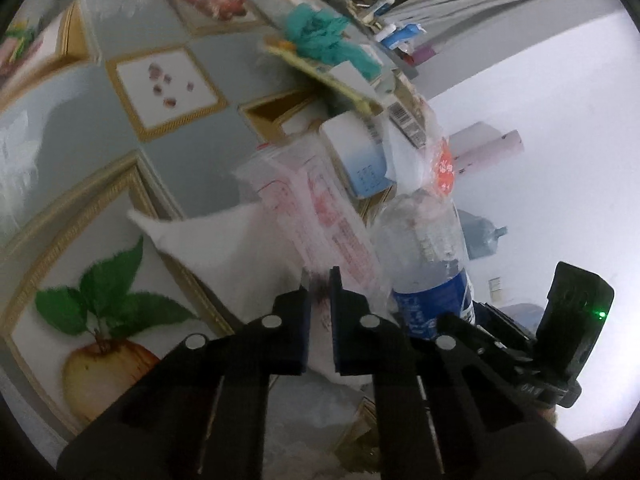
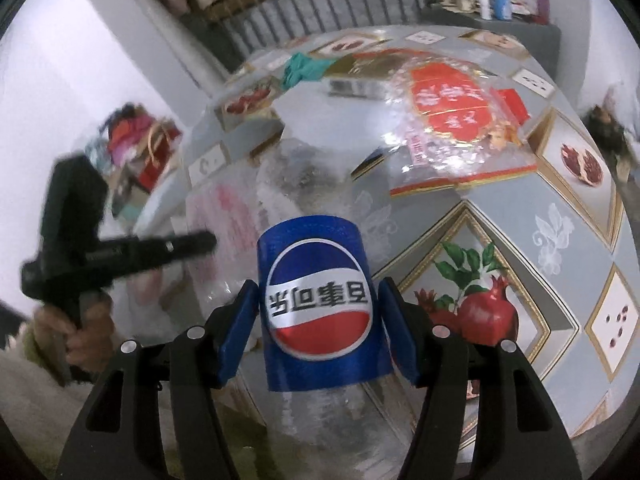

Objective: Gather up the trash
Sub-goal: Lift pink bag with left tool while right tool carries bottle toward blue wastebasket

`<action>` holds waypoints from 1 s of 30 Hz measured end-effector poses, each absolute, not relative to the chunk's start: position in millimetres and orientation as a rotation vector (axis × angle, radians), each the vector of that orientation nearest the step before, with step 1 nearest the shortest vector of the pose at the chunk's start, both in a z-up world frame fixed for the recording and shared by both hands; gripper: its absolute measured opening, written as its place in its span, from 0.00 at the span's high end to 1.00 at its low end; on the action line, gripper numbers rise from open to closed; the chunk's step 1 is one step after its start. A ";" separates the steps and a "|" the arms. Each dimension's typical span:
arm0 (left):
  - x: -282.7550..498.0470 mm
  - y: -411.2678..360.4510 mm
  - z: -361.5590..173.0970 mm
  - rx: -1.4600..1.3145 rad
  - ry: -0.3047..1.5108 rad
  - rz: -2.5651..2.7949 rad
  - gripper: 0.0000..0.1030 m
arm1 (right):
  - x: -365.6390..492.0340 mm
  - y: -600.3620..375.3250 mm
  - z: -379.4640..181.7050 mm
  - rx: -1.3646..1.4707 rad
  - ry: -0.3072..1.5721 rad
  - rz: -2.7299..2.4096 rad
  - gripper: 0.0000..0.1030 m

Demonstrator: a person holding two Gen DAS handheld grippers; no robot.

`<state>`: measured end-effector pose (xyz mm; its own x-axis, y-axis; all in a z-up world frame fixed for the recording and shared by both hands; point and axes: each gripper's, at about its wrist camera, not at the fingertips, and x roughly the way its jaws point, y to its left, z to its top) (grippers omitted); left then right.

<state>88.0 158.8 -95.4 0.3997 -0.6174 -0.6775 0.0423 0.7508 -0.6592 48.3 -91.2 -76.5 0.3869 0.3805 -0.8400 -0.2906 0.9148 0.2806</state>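
Black left gripper [image 1: 319, 288] fills the bottom of the left wrist view, jaws nearly together, pinching a thin clear plastic wrapper [image 1: 336, 216] with pink-red print; the wrapper runs up and away from the pads. White tissue or paper [image 1: 224, 240] sits just left of the wrapper, touching it, over the tablecloth [image 1: 80, 160], which is grey with gold-framed fruit pictures. Just right of the left gripper stands a clear plastic Pepsi bottle [image 1: 424, 256] with a blue label, crumpled clear film stuffed in or around its top.

Right wrist view: right gripper [image 2: 318, 300] has blue pads on either side of the same Pepsi bottle [image 2: 320, 304], jaws about half open and closed on the labelled part; the logo reads upside down here. The bottle body looks crushed and clear above the label. Left gripper [image 2: 120, 252] shows at left in this view, blurred, held by a hand [image 2: 86, 332] with a light sleeve edge.

Farther across the table: a teal cloth [image 1: 320, 36], a white and blue box [image 1: 360, 156], a barcoded pack [image 1: 404, 120], and, in the right wrist view, a large clear bag with a red and gold printed panel [image 2: 452, 108] lying flat. Floor clutter by the white wall is too blurred to name. Blue water jug [image 1: 484, 236] sits beyond the table edge.
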 end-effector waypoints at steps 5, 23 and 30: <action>88.0 156.2 -85.4 -0.578 1.091 -0.472 0.97 | 51.5 -82.4 -83.3 0.059 1.086 0.408 0.43; 88.0 82.5 25.7 -0.339 0.875 -0.700 0.98 | -18.6 -180.4 -13.1 0.377 0.813 0.367 0.45; 110.7 -48.0 64.3 -0.136 0.897 -0.924 0.98 | -51.1 -294.2 2.6 0.584 0.640 0.126 0.45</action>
